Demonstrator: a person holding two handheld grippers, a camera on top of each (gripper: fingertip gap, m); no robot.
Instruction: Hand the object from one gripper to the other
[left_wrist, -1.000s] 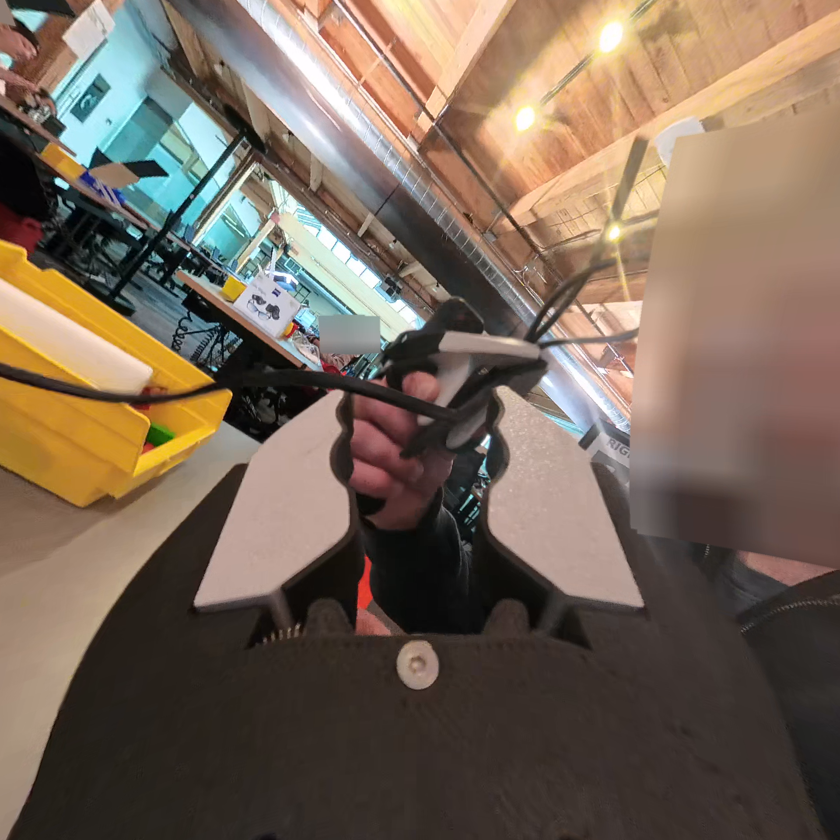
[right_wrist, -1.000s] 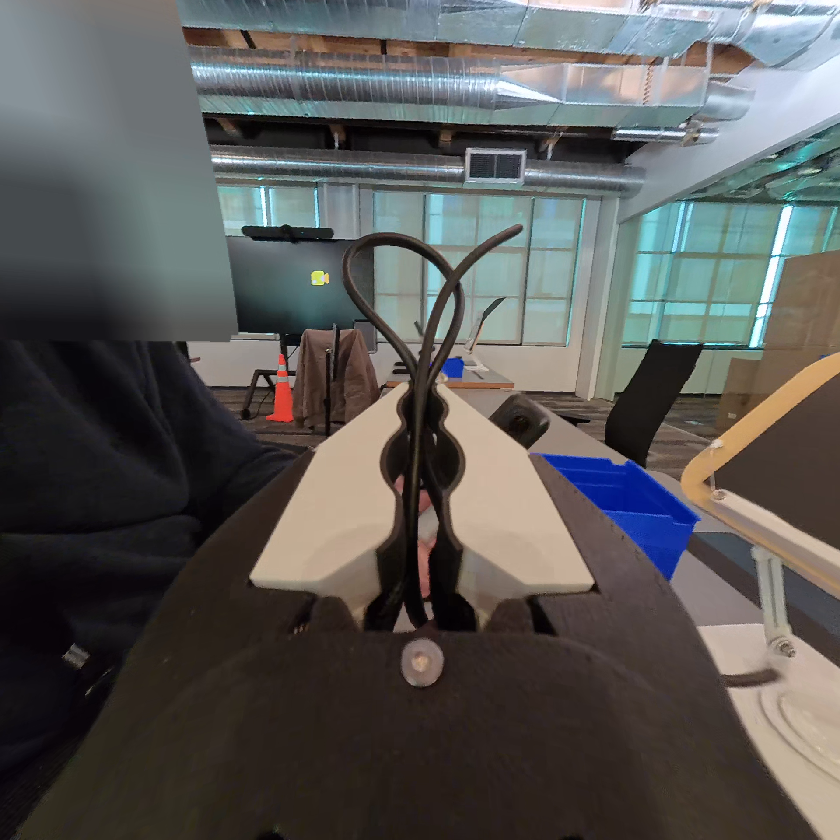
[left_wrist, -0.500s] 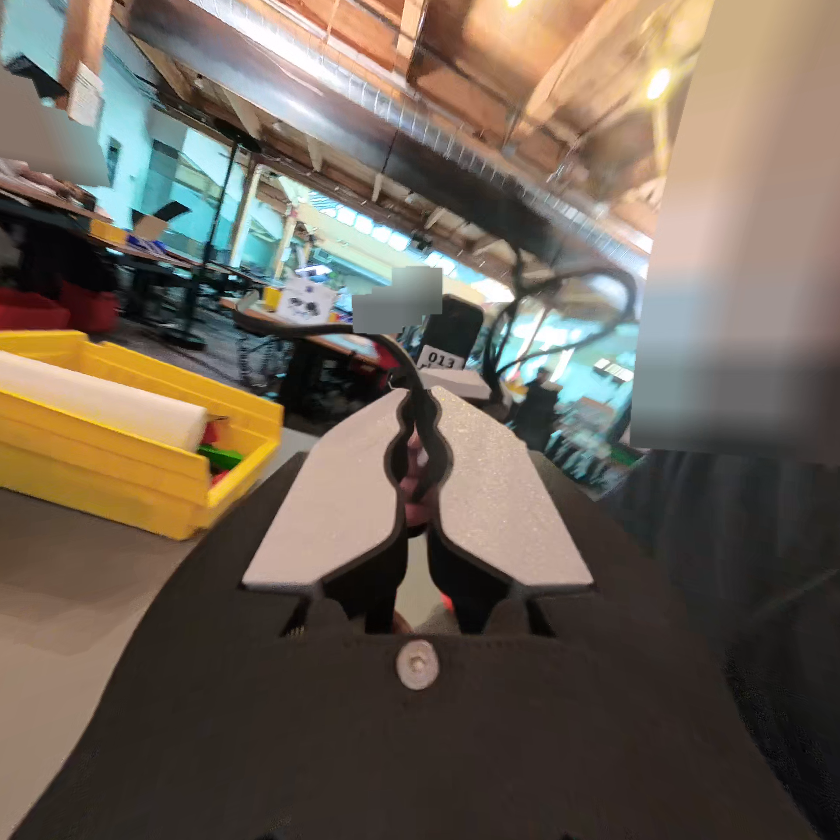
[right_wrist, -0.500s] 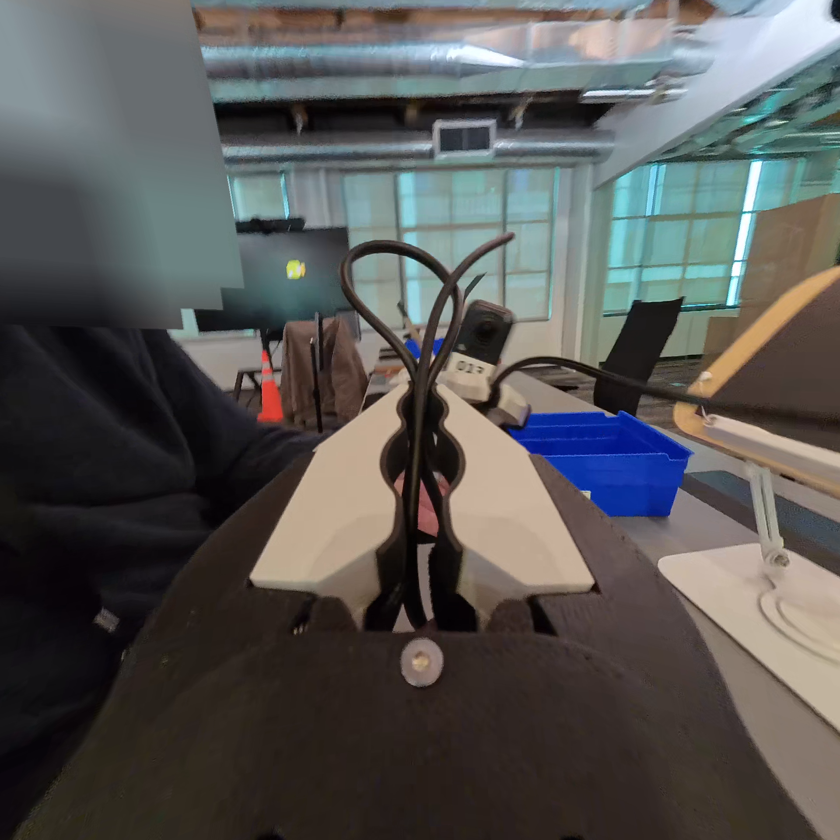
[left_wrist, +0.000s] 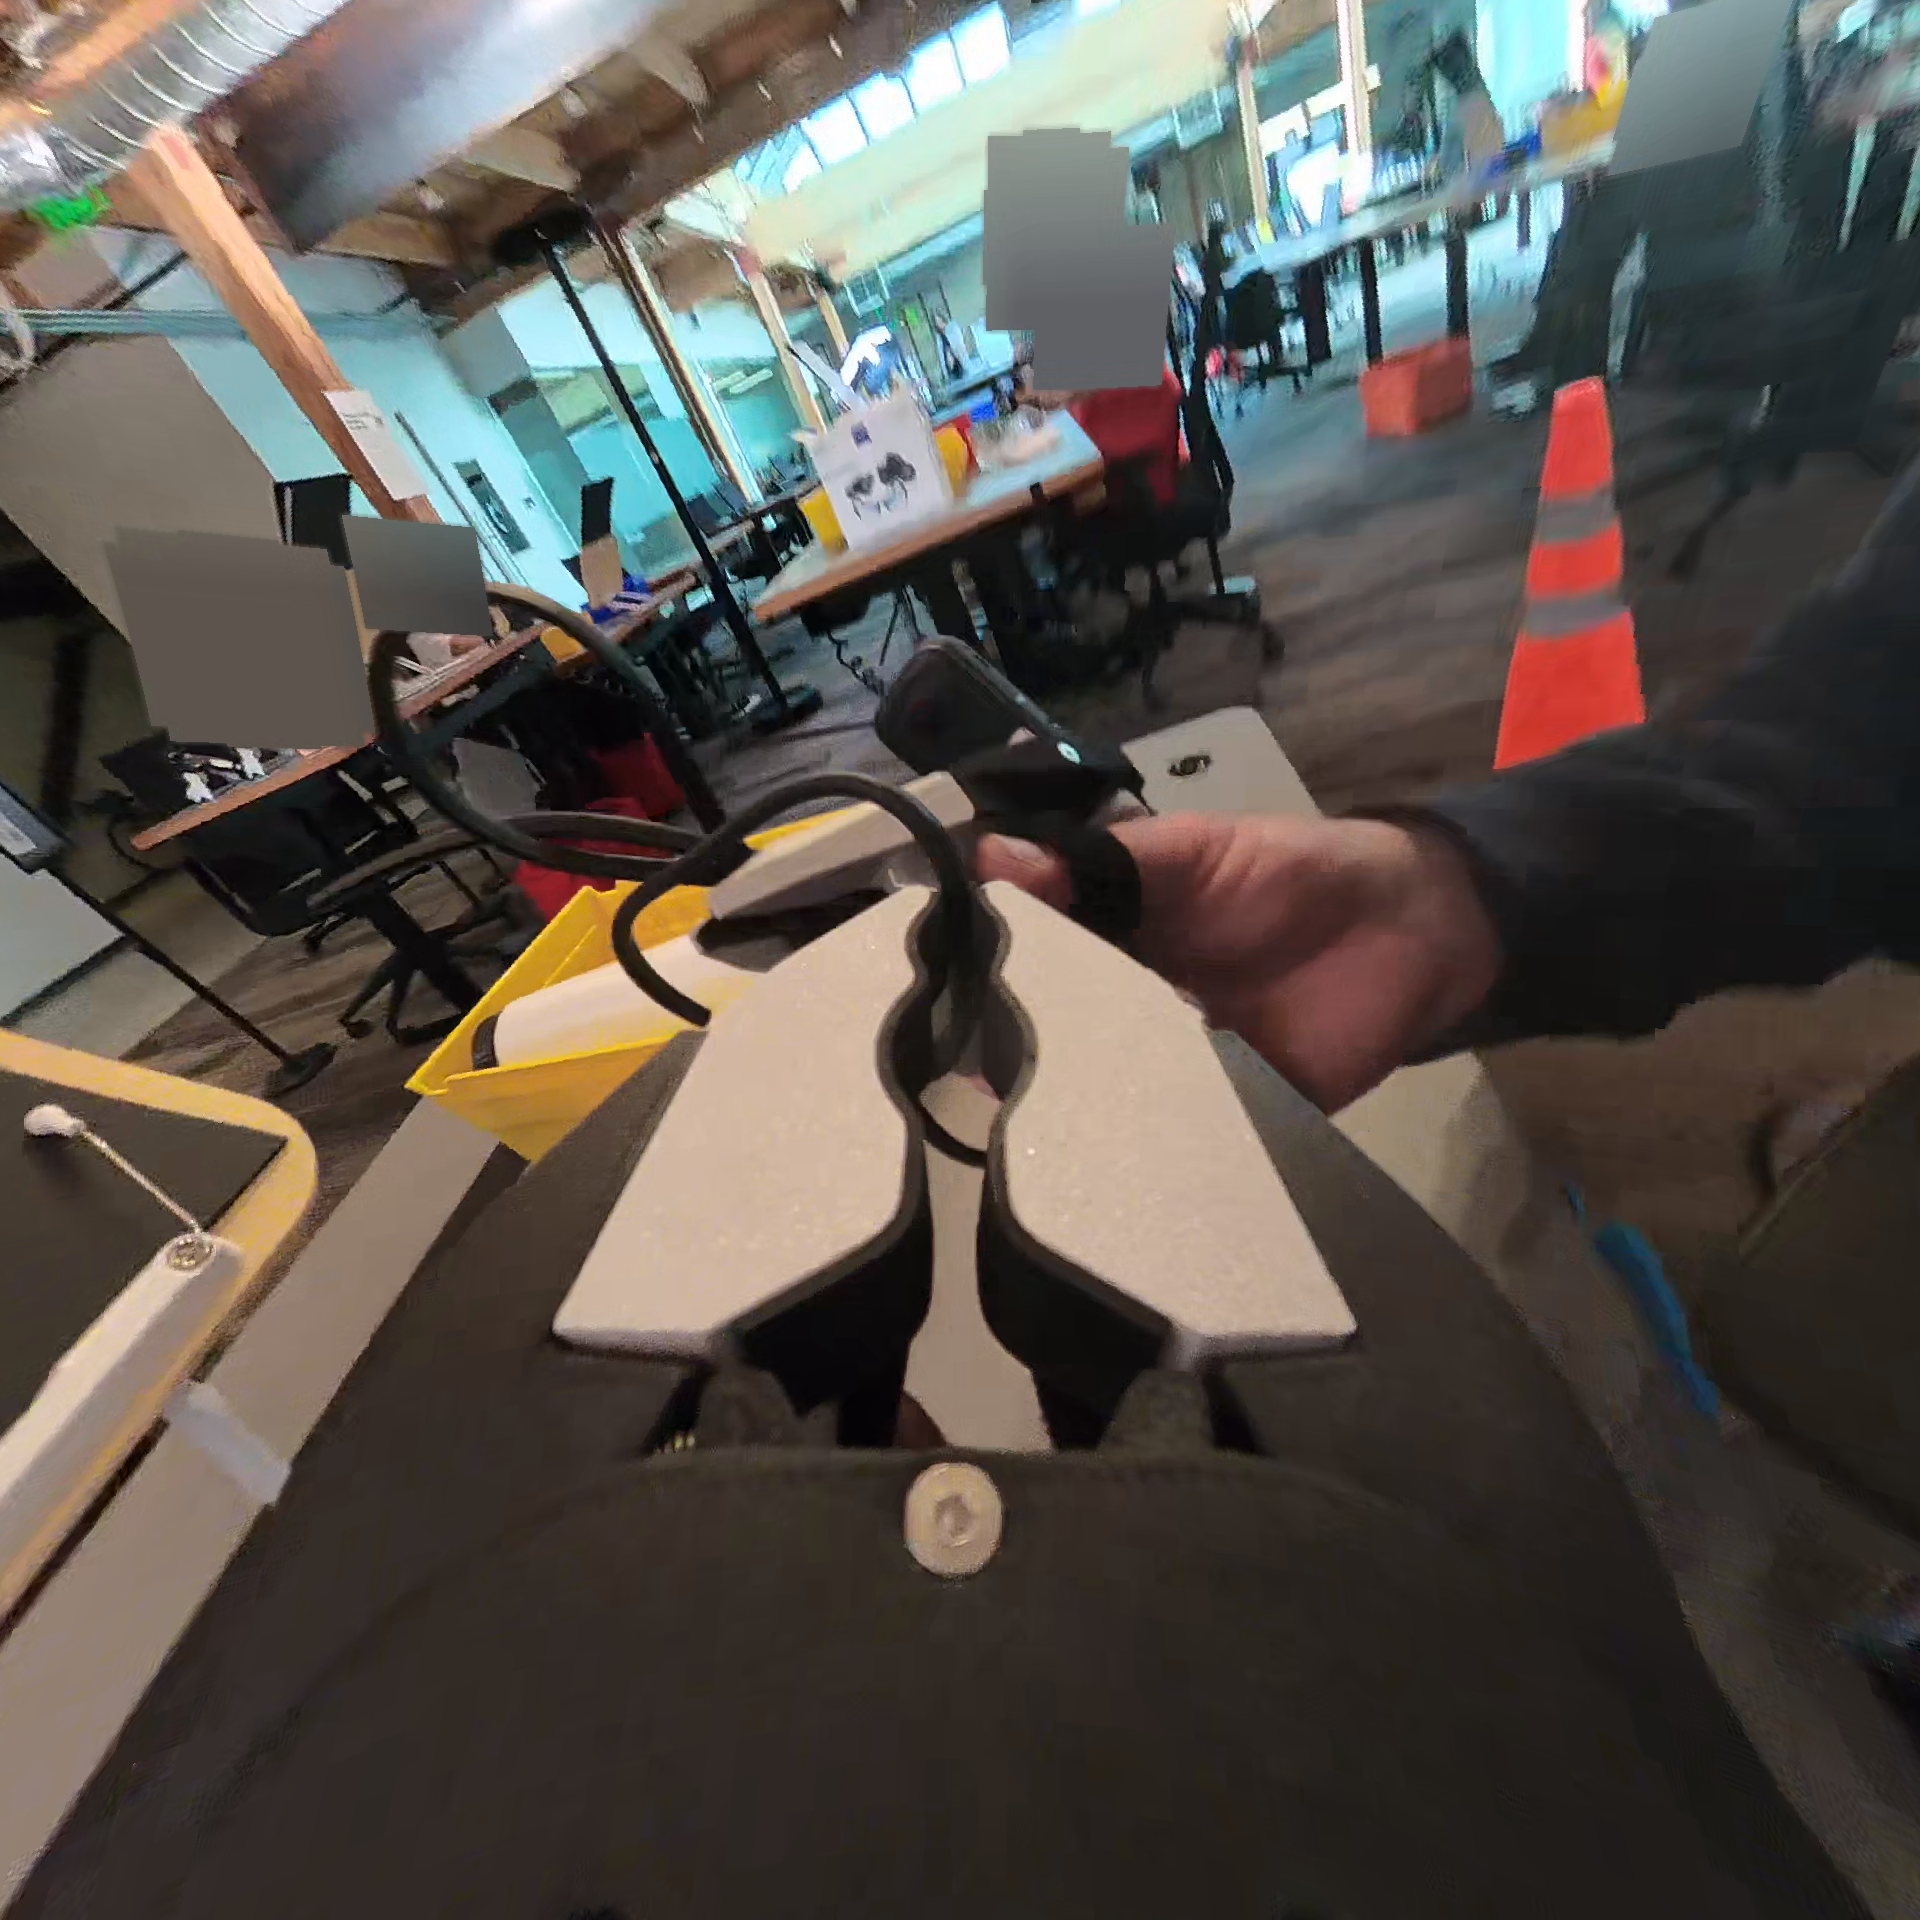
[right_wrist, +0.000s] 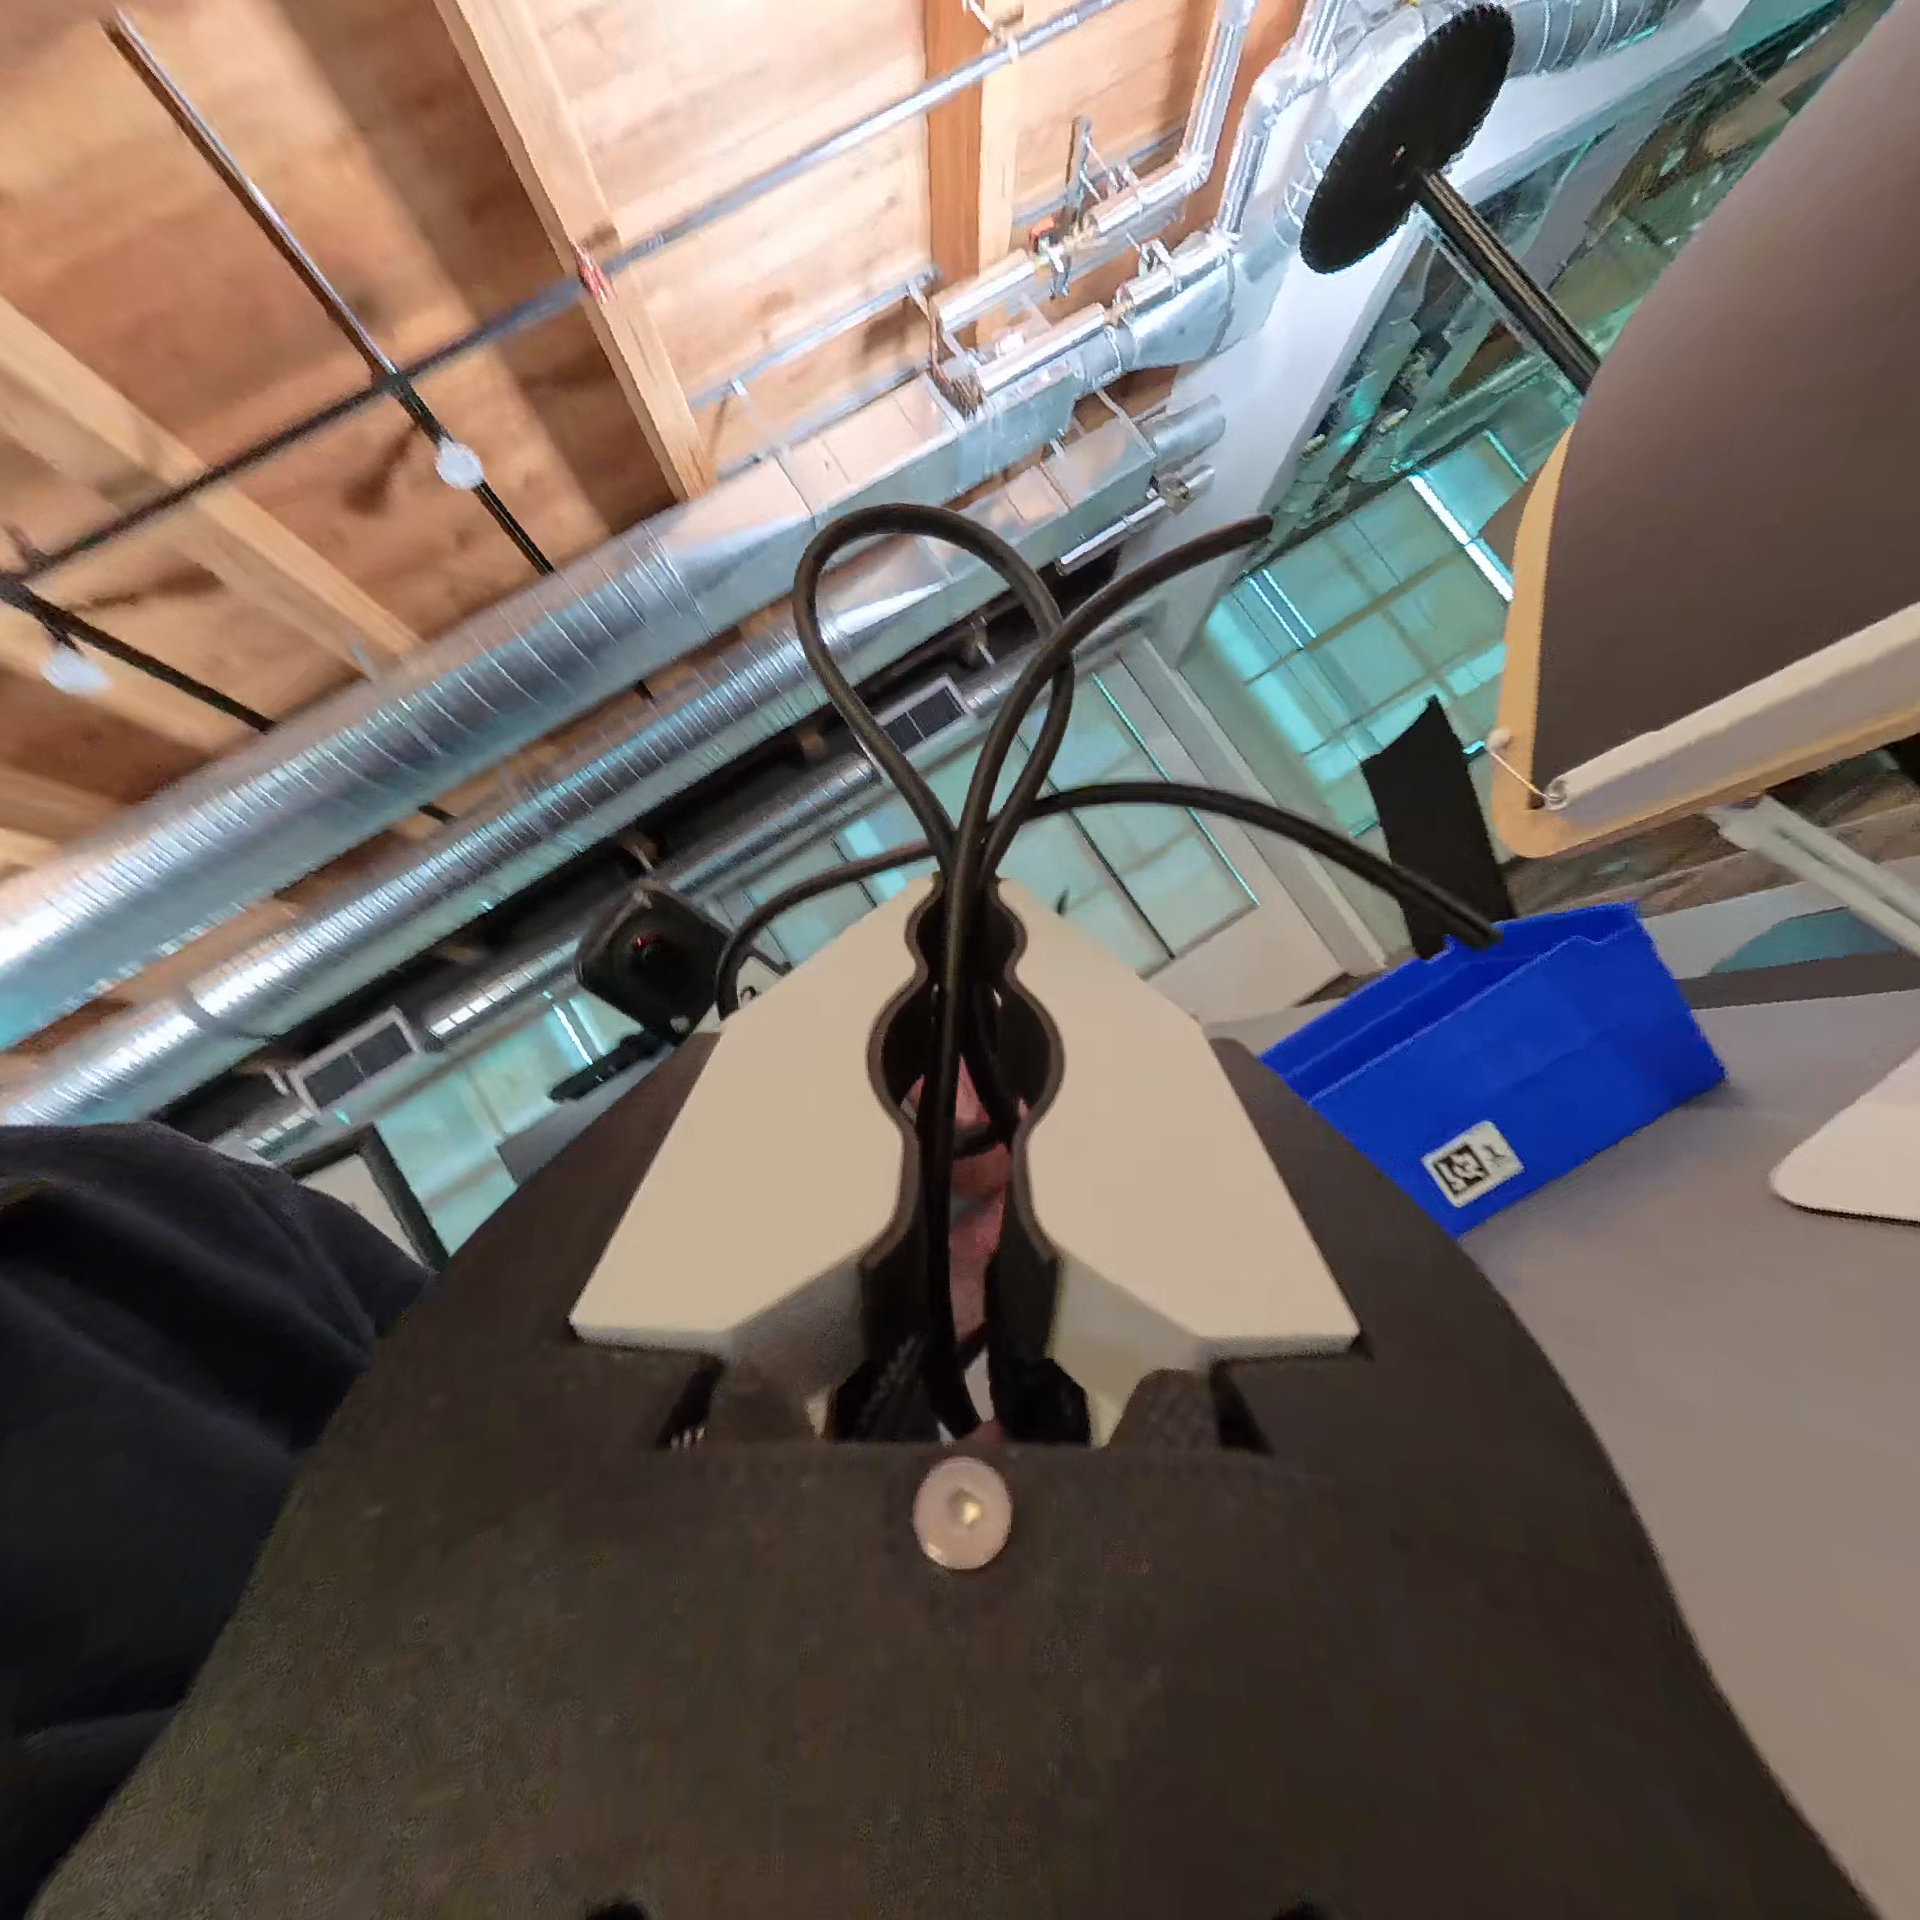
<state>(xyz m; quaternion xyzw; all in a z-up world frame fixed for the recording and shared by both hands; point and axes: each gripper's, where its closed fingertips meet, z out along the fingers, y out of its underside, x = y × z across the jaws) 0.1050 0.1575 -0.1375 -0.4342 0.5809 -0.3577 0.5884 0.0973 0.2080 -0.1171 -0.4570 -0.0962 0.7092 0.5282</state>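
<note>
— Both grippers pinch the black cable (left_wrist: 940, 914)? 
— Yes: the left gripper (left_wrist: 951, 997) has its jaws pressed on it, and the right gripper (right_wrist: 961, 935) clamps its looped strands.
— What does only the left wrist view show?
— A hand (left_wrist: 1299, 925) at 2 o'clock gripping the other gripper's handle (sleeve dark), a yellow bin (left_wrist: 540, 1049) at 10, an orange cone (left_wrist: 1569, 582).
— And the right?
— It is tilted toward the ceiling; a blue bin (right_wrist: 1496, 1049) sits at 3 o'clock.
</note>
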